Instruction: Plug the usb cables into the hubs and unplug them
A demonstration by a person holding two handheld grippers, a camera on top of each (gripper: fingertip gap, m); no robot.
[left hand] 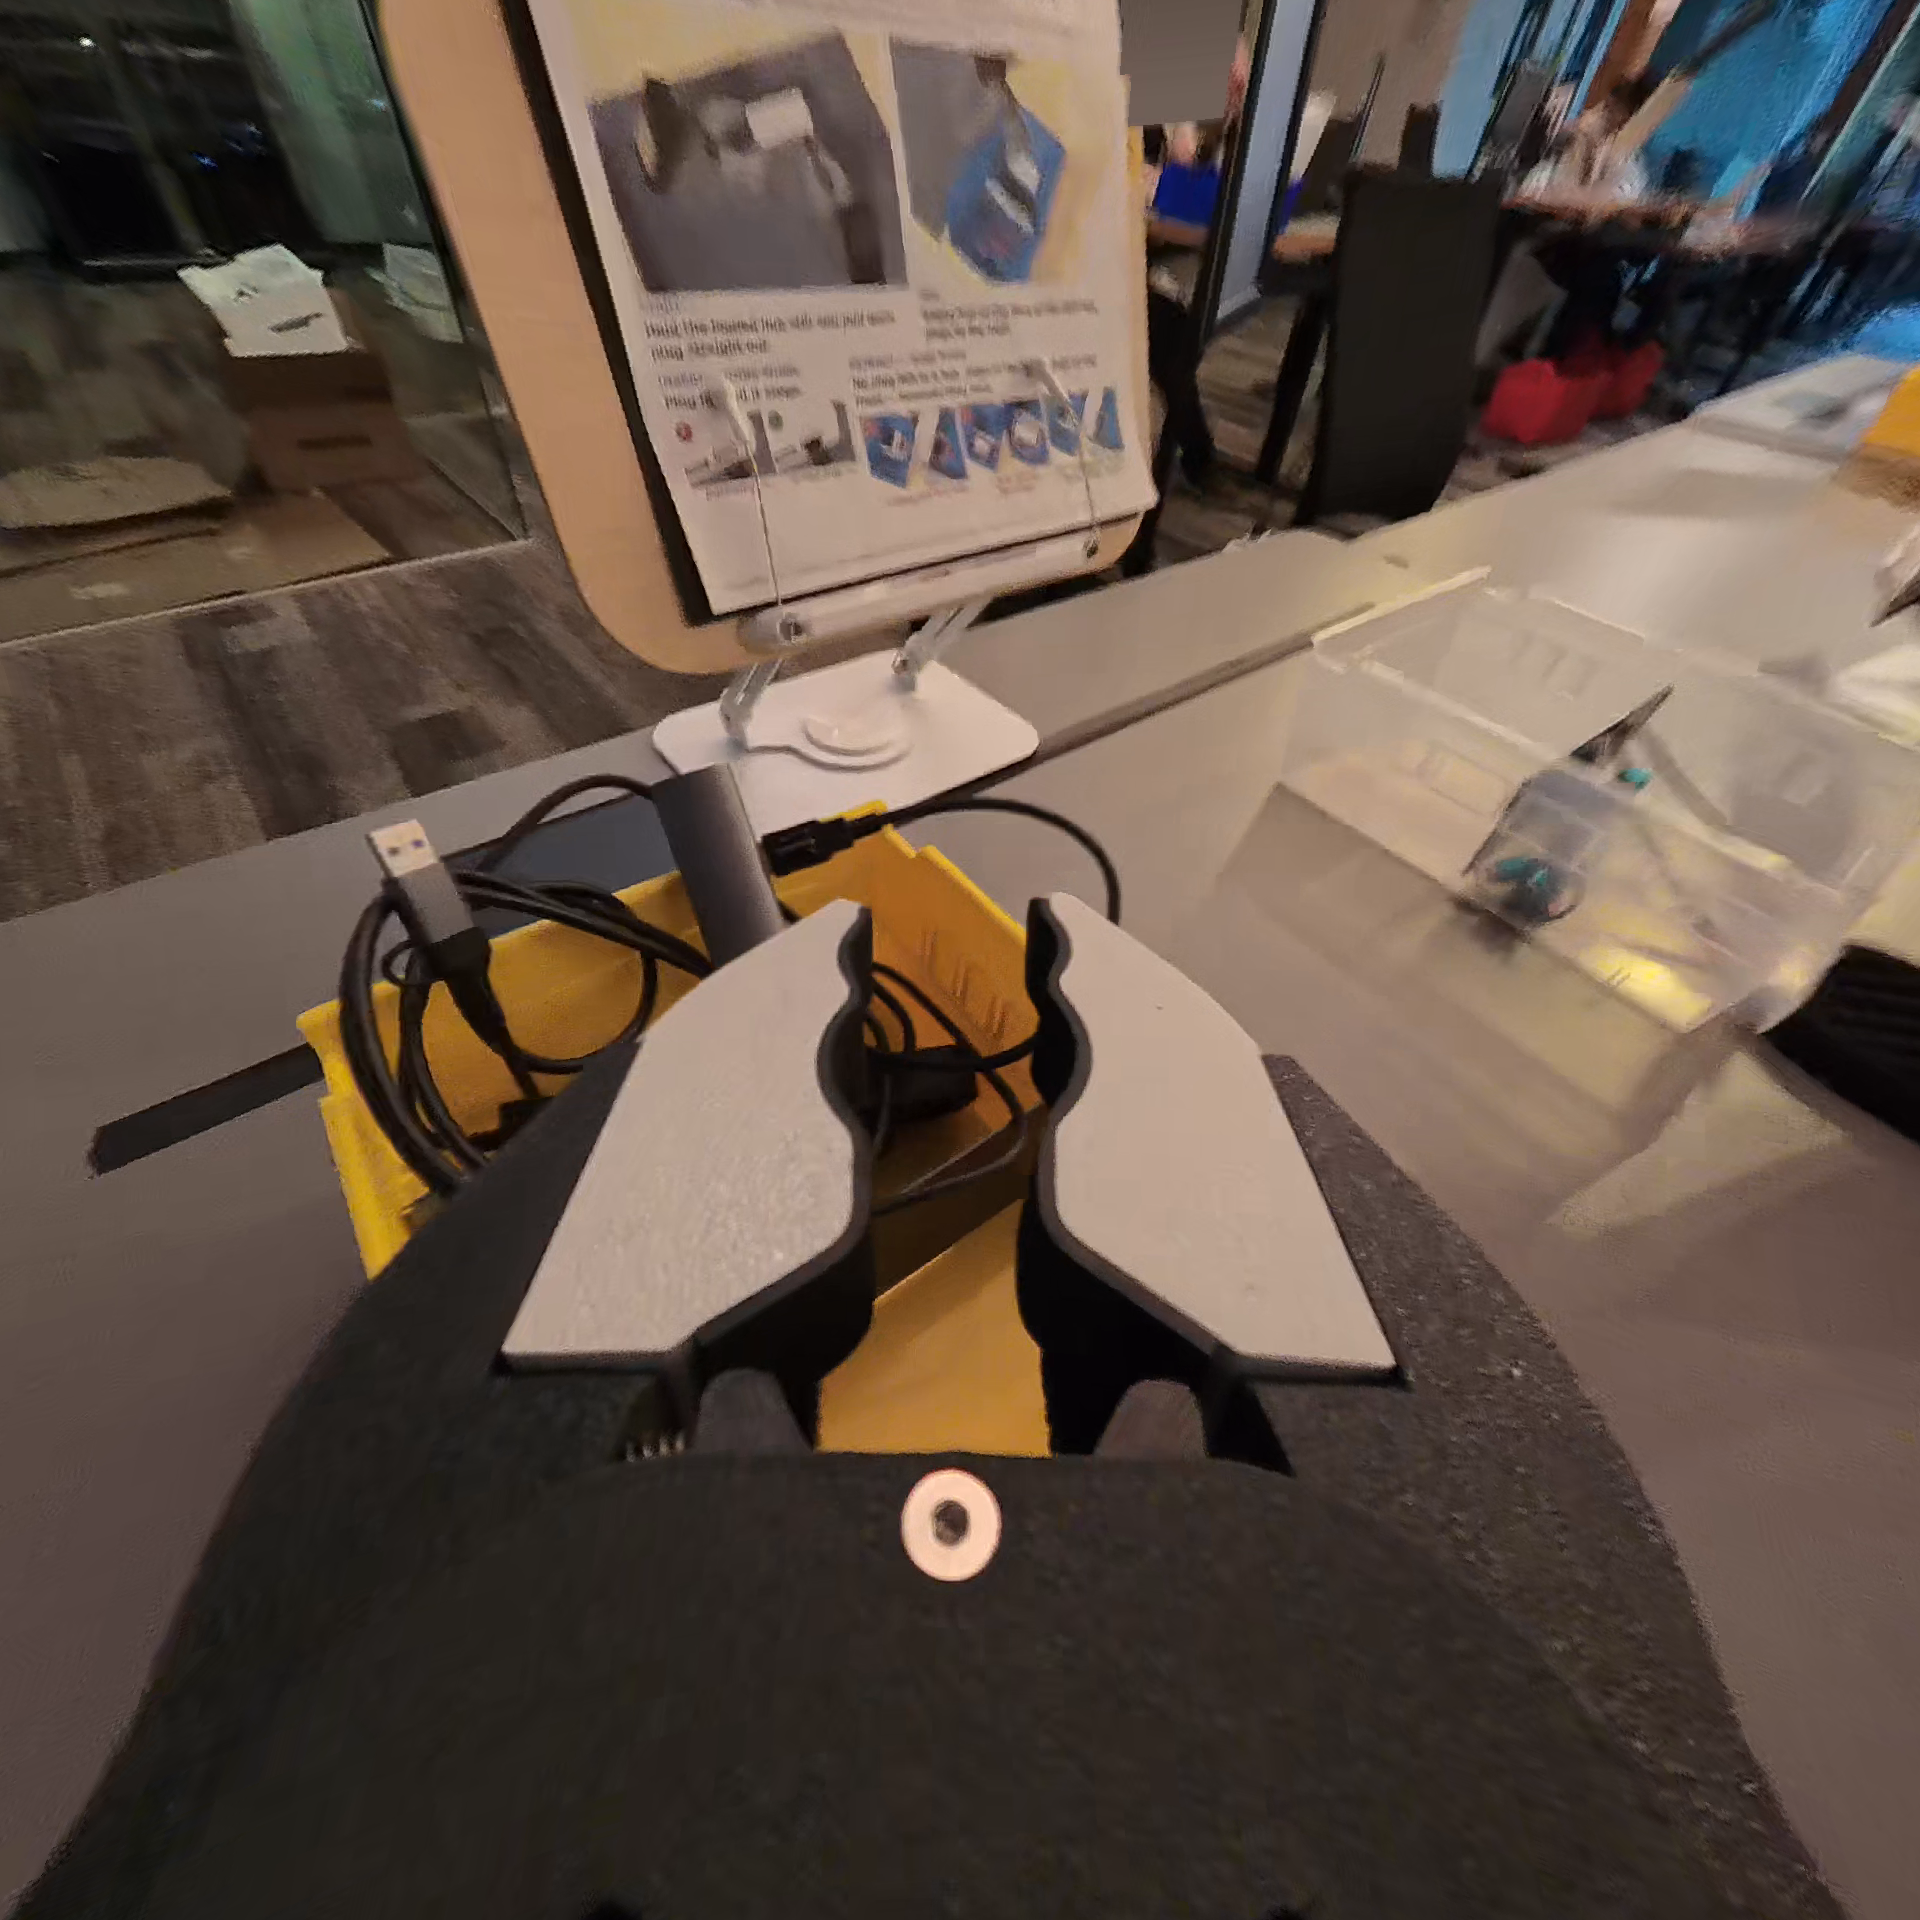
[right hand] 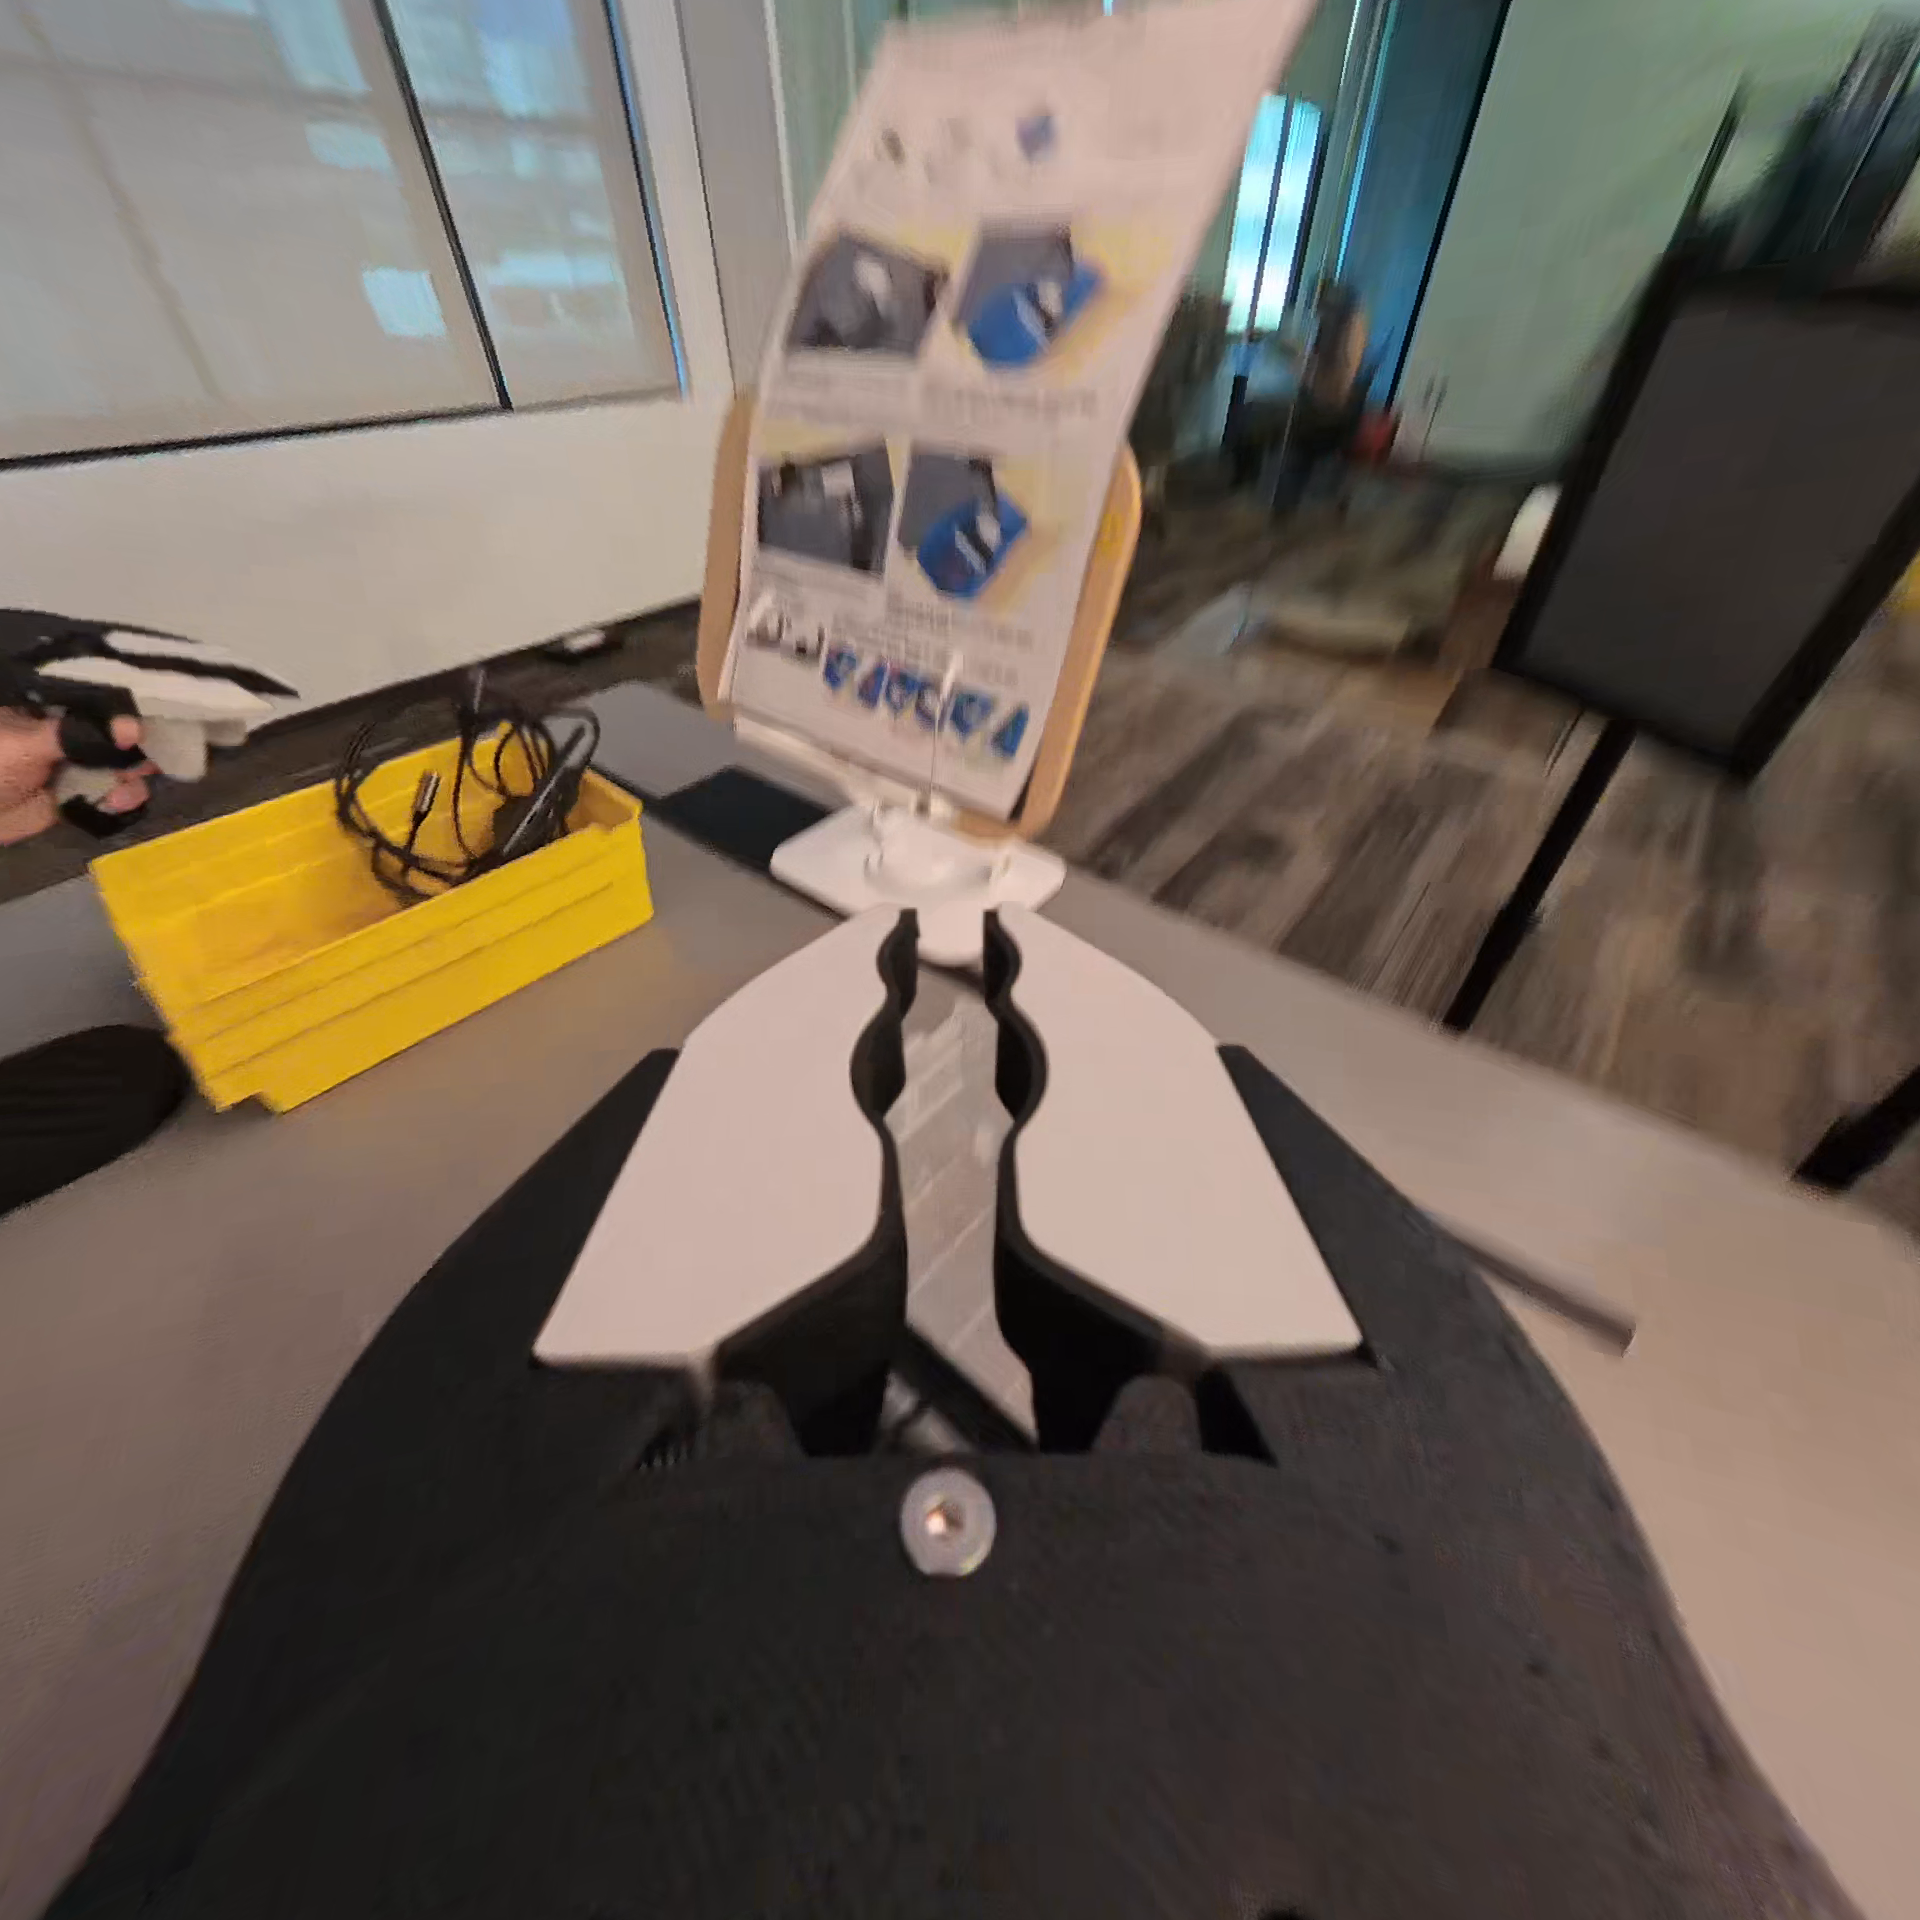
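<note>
Hovering your left tool (left hand: 945,935), spread and empty, over yellow bin (left hand: 935,883) of cables (left hand: 416,1018); right tool (right hand: 948,940) near bench (right hand: 312,1247), nearly pressed together, gripping flat grey strip, perhaps hub. Next: pinch plug (left hand: 410,862).

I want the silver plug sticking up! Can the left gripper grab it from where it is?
Probably yes. The left gripper is open above the yellow bin, and the silver plug stands clear on top of the black cables, a little to its left. Nothing covers it.
</note>
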